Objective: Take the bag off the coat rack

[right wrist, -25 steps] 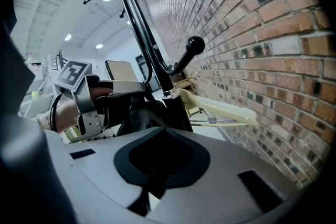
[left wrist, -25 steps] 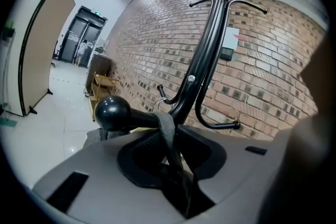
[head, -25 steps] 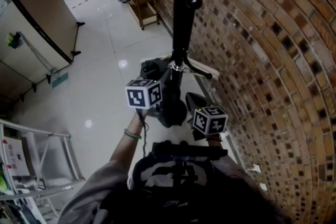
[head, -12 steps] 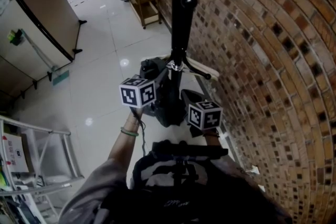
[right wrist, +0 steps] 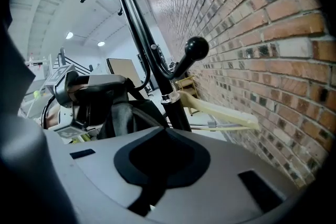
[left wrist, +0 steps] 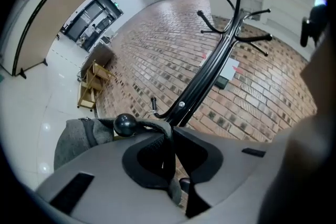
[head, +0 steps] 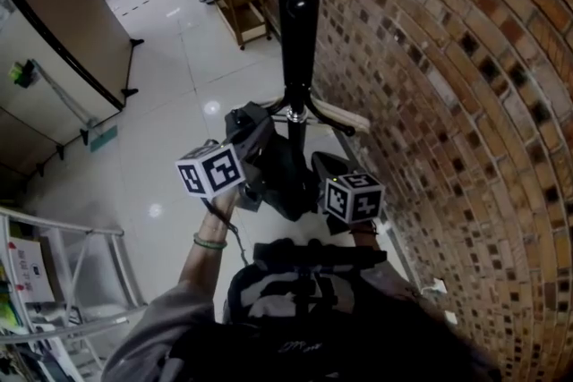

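Step in hand: securing the grip before lift-off. The left tongs (left wrist: 171, 137) are closing, and the bag's strap (left wrist: 157, 123) is seen running down between the pads, which appear to bear on both of its sides. The right tongs (right wrist: 164, 131) are drawn together with nothing between them and are held low beside the rack's pole.

Next move, as judged: once the strap is pinched firmly, it is to be raised and drawn outward until the loop clears the ball-tipped peg (left wrist: 125, 124). A slack pinch could let the strap slip.

The bag (left wrist: 73, 141) is a soft grey fabric item with dark trim. It is hung low on the coat rack (left wrist: 210, 78), just behind the peg, and its strap is looped over that peg. A brick wall (right wrist: 273, 60) stands close behind the rack.
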Tool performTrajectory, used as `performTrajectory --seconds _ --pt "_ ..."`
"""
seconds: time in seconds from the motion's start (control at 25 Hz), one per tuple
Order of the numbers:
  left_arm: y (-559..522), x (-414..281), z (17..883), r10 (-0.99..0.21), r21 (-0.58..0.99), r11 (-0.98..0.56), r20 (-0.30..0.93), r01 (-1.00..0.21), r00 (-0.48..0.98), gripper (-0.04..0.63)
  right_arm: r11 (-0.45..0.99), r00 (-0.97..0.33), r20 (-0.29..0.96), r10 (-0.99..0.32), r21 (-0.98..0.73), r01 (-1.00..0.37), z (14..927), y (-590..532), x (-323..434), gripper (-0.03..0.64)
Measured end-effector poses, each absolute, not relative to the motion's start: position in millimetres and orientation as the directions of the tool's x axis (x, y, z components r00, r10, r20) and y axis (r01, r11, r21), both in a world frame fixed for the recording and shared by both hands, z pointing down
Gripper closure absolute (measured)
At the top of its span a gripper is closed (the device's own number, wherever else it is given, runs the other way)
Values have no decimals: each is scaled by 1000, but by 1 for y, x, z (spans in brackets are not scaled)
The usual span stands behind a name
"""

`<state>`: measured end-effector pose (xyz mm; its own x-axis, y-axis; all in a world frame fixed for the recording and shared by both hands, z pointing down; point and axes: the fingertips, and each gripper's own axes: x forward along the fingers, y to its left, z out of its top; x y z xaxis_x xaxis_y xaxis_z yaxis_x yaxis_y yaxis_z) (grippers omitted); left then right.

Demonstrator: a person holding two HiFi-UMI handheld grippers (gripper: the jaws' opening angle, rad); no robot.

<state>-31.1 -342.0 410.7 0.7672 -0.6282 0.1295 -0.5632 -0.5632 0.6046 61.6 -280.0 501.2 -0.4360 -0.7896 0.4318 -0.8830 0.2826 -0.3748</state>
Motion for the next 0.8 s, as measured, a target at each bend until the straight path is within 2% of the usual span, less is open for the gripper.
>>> performTrajectory --seconds 0.16,0.32,0.48,0.8 --pt "-328 -47 392 -659 632 -552 68 -543 749 557 264 -423 438 -793 -379 -887 506 -277 65 609" --pt "-317 -66 373 -691 646 -544 17 -536 722 556 285 -414 481 -773 -320 -903 510 -273 59 609" --pt "-305 -90 370 -721 659 -523 -5 -540 693 557 325 -447 465 -764 -321 -889 507 -273 47 609" --pt "-282 -109 412 -770 670 -422 91 -611 632 557 401 -522 447 -726 -340 -850 504 -272 21 609"
